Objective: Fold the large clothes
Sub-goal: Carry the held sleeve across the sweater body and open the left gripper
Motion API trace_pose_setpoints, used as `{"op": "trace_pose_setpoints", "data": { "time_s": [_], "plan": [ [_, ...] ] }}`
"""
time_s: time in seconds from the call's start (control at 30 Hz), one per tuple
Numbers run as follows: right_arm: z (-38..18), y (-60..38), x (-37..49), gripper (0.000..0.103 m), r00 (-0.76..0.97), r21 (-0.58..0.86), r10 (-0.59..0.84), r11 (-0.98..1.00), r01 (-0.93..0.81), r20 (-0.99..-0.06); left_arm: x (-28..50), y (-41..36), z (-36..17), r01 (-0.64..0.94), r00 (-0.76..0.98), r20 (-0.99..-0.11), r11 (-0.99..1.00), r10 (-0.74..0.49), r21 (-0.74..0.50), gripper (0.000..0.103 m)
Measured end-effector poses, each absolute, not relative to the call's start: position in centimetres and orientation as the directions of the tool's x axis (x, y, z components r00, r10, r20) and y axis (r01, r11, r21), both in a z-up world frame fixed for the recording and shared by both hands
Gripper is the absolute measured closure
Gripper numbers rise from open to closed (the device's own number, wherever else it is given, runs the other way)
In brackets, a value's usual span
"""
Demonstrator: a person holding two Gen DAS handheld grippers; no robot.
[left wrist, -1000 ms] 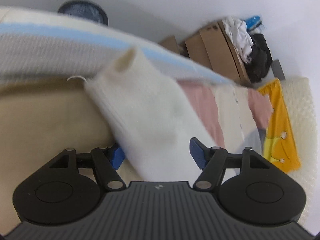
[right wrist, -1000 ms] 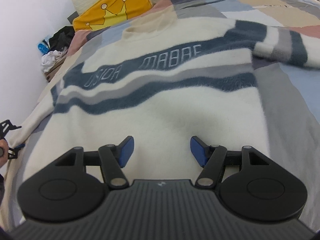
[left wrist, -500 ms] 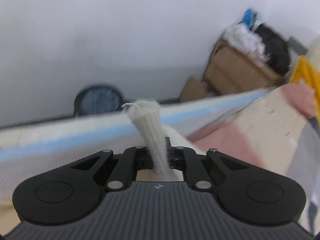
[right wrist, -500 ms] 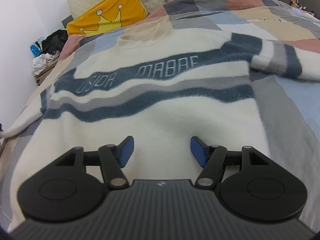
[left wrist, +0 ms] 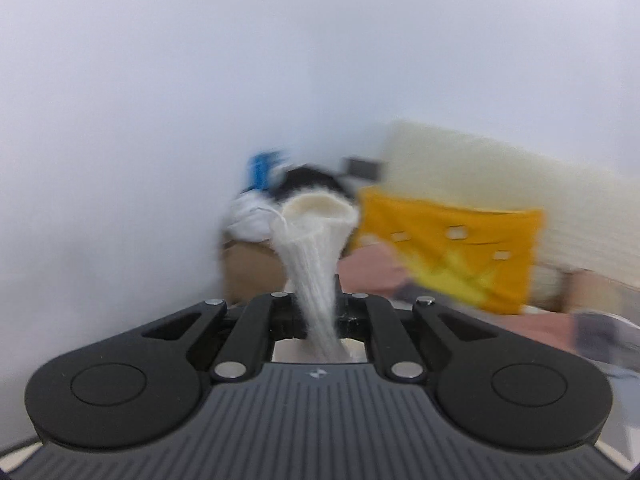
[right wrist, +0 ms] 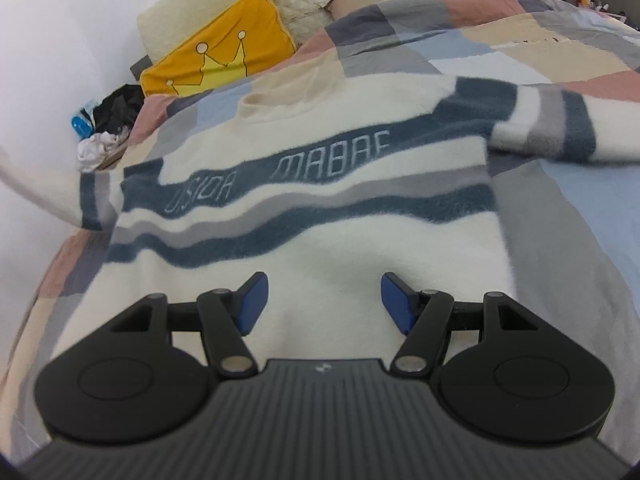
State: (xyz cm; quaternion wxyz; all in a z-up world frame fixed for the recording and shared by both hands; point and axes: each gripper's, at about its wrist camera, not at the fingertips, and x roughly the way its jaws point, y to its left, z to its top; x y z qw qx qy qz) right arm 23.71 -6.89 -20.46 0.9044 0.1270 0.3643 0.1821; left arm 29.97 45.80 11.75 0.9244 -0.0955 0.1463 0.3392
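There was one striped sweater (right wrist: 304,216), one yellow crown cushion (right wrist: 224,56), one patchwork quilt (right wrist: 540,52) and one cardboard box (left wrist: 252,272).

Each claw, the left claw (left wrist: 320,312) and the right claw (right wrist: 322,300), is matte black, with a ribbed dark-grey body bearing a small pale logo. Two round discs flank it, and silver pivot screws pin its angled linkage arms. The right claw's pads (right wrist: 252,300) are blue.
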Motion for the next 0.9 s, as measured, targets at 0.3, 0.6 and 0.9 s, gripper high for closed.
{"op": "trace_pose_setpoints", "data": {
  "time_s": [0.3,0.6,0.9],
  "plan": [
    [-17.9,-9.7,22.4,0.038,0.785,0.294,0.348,0.930,-0.221,-0.512,32.2,27.4,12.7,-0.380,0.862,-0.352,0.925,0.364,0.026,0.094],
    [-17.5,-14.6,22.9,0.038,0.816,0.402,0.321,0.908,-0.120,-0.480,33.0,12.6,4.8,-0.112,0.887,-0.456,0.992,0.076,-0.052,0.094],
    [-17.2,-19.6,23.6,0.036,0.861,0.531,0.254,0.847,0.021,-0.440,31.8,3.8,-6.2,-0.002,0.793,-0.594,0.975,-0.133,-0.221,0.094]
  ]
}}
